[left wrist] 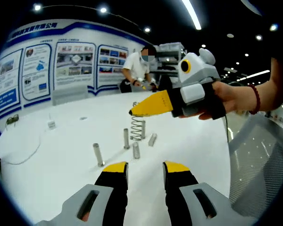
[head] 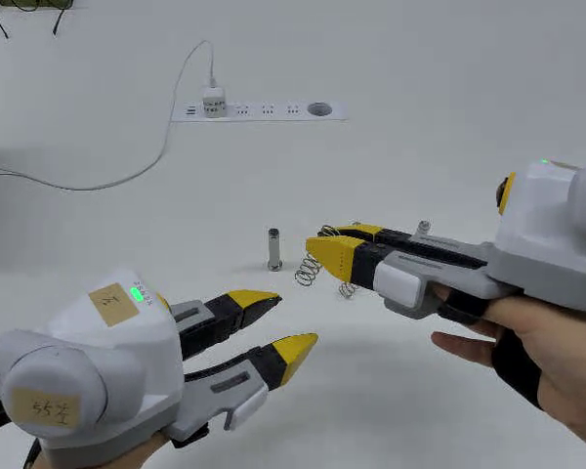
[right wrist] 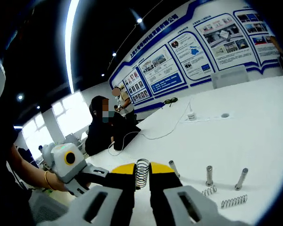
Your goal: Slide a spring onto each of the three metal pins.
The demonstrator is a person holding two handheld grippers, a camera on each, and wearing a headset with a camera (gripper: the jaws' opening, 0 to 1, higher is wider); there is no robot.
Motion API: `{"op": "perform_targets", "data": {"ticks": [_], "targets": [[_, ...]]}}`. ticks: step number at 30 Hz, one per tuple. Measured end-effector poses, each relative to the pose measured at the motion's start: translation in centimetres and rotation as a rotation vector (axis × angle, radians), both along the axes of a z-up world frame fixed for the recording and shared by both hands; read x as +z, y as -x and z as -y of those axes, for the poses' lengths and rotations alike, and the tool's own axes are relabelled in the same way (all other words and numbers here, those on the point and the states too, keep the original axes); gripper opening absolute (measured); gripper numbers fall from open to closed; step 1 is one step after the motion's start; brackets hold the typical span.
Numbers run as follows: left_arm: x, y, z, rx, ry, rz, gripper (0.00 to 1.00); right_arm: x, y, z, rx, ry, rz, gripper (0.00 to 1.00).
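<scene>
Our right gripper (right wrist: 142, 165) is clenched on one spring (left wrist: 137, 128), which it holds upright between its yellow tips, lifted clear of the table (head: 449, 147). Our left gripper (left wrist: 145, 165) hangs nearer to us with its jaws apart and nothing between them.

We judge the task to be at its very start. In the right gripper view all three pins are bare: the closest pin (right wrist: 173, 166) just beside our right jaw, the middle pin (right wrist: 209, 175) farther along, and the far pin (right wrist: 242, 178) beyond that. Two loose springs lie flat on the table close to them, a short spring (right wrist: 208, 191) in front of the middle pin and a long spring (right wrist: 234, 201) in front of the far pin. So no spring is seated yet, and all three remain to be fitted.

The pins sit out in the middle of the table, away from every edge that shows. The held spring is near the closest pin but off to one side of it. It is not over the pin's top, so it needs lining up before it can go down.
</scene>
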State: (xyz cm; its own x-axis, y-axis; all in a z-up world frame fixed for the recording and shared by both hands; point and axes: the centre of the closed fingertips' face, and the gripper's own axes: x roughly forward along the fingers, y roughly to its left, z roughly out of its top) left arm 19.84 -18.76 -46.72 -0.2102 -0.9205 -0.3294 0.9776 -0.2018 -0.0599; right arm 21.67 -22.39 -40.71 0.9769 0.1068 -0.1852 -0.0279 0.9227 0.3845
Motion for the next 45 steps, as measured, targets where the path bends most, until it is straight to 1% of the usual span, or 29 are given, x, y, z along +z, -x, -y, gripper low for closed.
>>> {"op": "perform_targets", "data": {"ticks": [1, 3, 4, 5, 11, 14, 20, 24, 28, 30, 35, 38, 41, 45], "targets": [[-0.1, 0.0, 0.0, 0.004, 0.001, 0.001, 0.31, 0.0, -0.3, 0.0, 0.008, 0.026, -0.001, 0.11], [-0.2, -0.1, 0.0, 0.010, 0.000, 0.003, 0.35, 0.0, -0.7, 0.0, 0.013, 0.044, -0.006, 0.11], [-0.2, -0.1, -0.1, 0.013, 0.000, 0.004, 0.36, 0.0, -0.9, 0.2, 0.016, 0.073, -0.005, 0.11], [-0.2, -0.1, -0.1, 0.014, 0.000, 0.005, 0.37, 0.0, -1.1, 0.3, 0.018, 0.088, -0.006, 0.11], [-0.6, -0.2, -0.3, 0.028, -0.009, 0.013, 0.42, 0.2, -2.5, 1.1, 0.013, 0.138, 0.001, 0.11], [-0.8, -0.2, -0.5, 0.034, -0.012, 0.017, 0.45, 0.3, -3.1, 1.7, 0.006, 0.133, 0.012, 0.11], [-1.1, -0.3, -0.5, 0.044, -0.013, 0.012, 0.49, 0.2, -4.1, 2.5, -0.006, 0.152, 0.024, 0.11], [-1.2, -0.3, -0.5, 0.043, -0.019, 0.010, 0.52, -0.2, -4.8, 3.0, -0.011, 0.176, 0.022, 0.11], [-1.2, -0.3, -0.4, 0.046, -0.019, 0.007, 0.54, -0.7, -5.3, 3.4, -0.008, 0.188, 0.016, 0.12], [-1.3, -0.4, -0.4, 0.048, -0.023, 0.013, 0.54, -1.0, -5.5, 3.7, -0.015, 0.190, 0.010, 0.11], [-1.4, -0.4, -0.3, 0.054, -0.028, 0.002, 0.57, -1.8, -6.0, 4.1, -0.017, 0.199, -0.005, 0.12], [-1.5, -0.4, -0.3, 0.051, -0.031, 0.000, 0.58, -2.3, -6.3, 4.2, -0.019, 0.219, -0.016, 0.12], [-1.7, -0.5, -0.3, 0.060, -0.034, -0.009, 0.60, -2.8, -6.5, 4.2, -0.017, 0.217, -0.025, 0.12], [-1.8, -0.6, -0.2, 0.064, -0.036, -0.009, 0.62, -3.2, -6.7, 4.3, -0.017, 0.218, -0.032, 0.12]]}}
